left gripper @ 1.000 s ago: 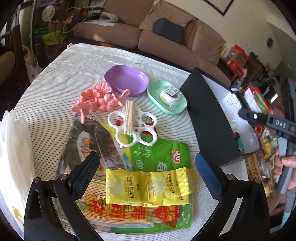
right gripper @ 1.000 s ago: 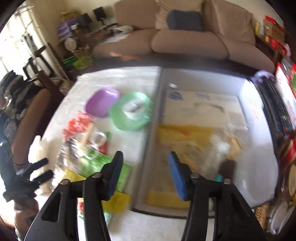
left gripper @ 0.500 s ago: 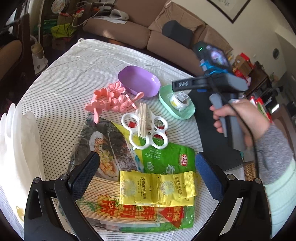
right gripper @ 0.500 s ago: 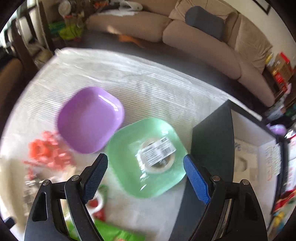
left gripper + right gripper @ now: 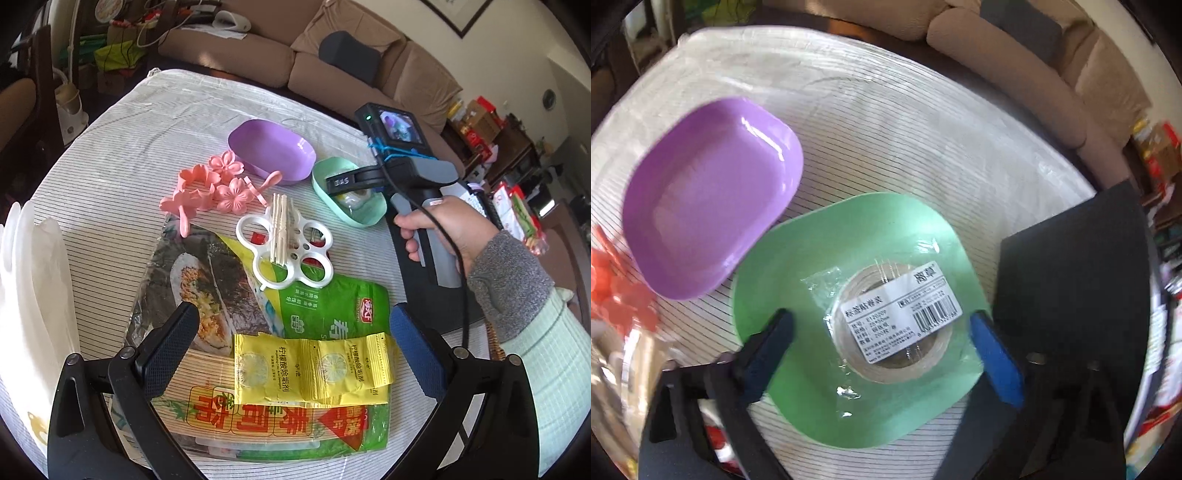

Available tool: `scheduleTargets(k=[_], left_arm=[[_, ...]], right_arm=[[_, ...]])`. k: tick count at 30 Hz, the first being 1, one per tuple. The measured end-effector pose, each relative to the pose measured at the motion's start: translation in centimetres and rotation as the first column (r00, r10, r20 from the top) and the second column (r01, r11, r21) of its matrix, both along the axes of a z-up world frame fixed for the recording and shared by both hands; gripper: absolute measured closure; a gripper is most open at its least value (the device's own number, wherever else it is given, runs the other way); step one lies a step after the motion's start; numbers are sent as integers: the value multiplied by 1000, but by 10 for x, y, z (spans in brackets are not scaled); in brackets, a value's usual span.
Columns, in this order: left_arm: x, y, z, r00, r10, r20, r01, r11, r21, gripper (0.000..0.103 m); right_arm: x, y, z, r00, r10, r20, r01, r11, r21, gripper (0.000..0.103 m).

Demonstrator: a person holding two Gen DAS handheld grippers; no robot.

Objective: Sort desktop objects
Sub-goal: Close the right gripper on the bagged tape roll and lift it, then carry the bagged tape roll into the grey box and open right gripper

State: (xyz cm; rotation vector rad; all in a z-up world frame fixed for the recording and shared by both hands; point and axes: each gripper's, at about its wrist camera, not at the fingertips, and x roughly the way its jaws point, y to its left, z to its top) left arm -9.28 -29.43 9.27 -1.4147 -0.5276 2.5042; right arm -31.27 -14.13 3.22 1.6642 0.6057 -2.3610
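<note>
My right gripper (image 5: 882,332) points down into the green dish (image 5: 812,266). Its jaws are closing, one finger on each side of the wrapped tape roll (image 5: 894,332), and the pads stand clear of the roll. In the left wrist view a hand (image 5: 443,221) holds this gripper over the same green dish (image 5: 328,173). My left gripper (image 5: 291,328) hangs open above the yellow sachets (image 5: 310,369), which lie on a green seaweed pack (image 5: 332,310). Nothing is between its fingers.
An empty purple dish (image 5: 701,206) touches the green dish's left side. Pink flower moulds (image 5: 218,184) and a white mould with toothpicks (image 5: 284,251) lie mid-table. A black box (image 5: 1071,277) stands at the right edge. White plastic (image 5: 33,295) stands at the left.
The right gripper swung left from over the black box to the green dish and sank towards the tape roll. Its jaws widened, then narrowed. The left gripper stayed put.
</note>
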Motion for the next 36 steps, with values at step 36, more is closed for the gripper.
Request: scheduleTargets(k=[36], left_arm=[[14, 142, 44, 954, -219, -203, 190, 970, -153, 1]], right_arm=[[189, 102, 153, 991, 135, -27, -131, 869, -477, 37]])
